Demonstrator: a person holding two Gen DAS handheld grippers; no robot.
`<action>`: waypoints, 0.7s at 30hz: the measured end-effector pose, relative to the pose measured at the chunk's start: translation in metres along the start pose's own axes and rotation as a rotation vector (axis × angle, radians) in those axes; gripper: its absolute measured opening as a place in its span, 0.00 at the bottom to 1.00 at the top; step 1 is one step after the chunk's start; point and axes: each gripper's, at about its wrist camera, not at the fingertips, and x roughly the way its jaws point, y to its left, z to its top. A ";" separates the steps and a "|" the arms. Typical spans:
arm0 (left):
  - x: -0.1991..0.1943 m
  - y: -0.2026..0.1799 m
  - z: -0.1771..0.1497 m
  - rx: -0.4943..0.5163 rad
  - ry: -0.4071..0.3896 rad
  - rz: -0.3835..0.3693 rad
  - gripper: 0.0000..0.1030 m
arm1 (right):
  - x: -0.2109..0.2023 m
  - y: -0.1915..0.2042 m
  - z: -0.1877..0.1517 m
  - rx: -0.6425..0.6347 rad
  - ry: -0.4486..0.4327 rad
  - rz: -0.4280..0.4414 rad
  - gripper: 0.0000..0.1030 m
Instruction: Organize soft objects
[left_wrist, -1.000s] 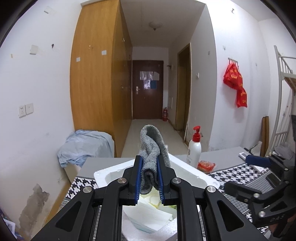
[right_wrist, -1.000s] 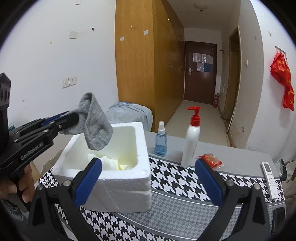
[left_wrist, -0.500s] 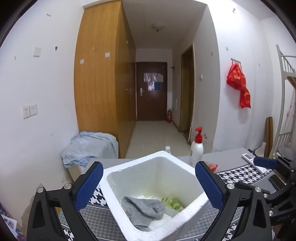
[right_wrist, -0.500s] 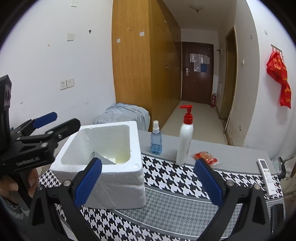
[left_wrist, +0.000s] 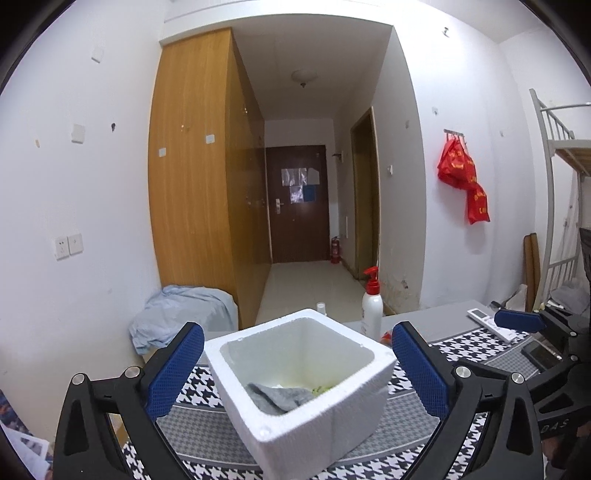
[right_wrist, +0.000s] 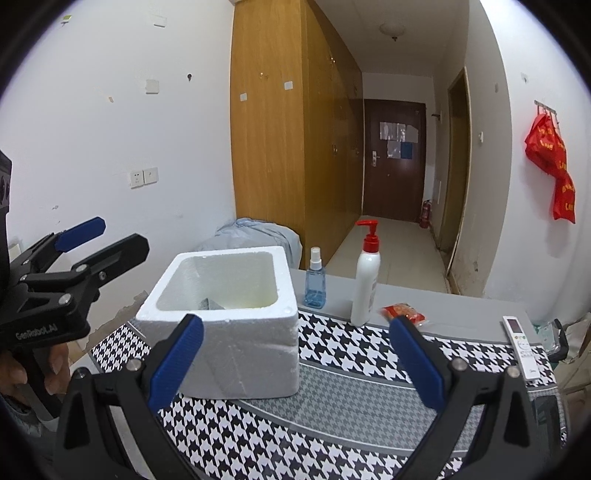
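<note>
Grey sock crumpled in foam box, long axis seemingly running left-right, left gripper wide and empty, right gripper wide and empty.

the left gripper carries "genrobot.ai" in white on its black body. "das" shows on the right gripper, partly cut off. print on the red bags is too small to read.
</note>
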 end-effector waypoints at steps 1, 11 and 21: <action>-0.003 0.000 0.000 0.001 0.000 0.003 0.99 | -0.003 0.001 -0.001 -0.004 -0.004 0.000 0.99; -0.039 0.000 -0.005 -0.007 -0.048 0.018 0.99 | -0.034 0.007 -0.012 -0.006 -0.056 -0.002 0.99; -0.060 -0.001 -0.018 -0.012 -0.072 0.016 0.99 | -0.047 0.013 -0.027 -0.011 -0.071 -0.005 0.99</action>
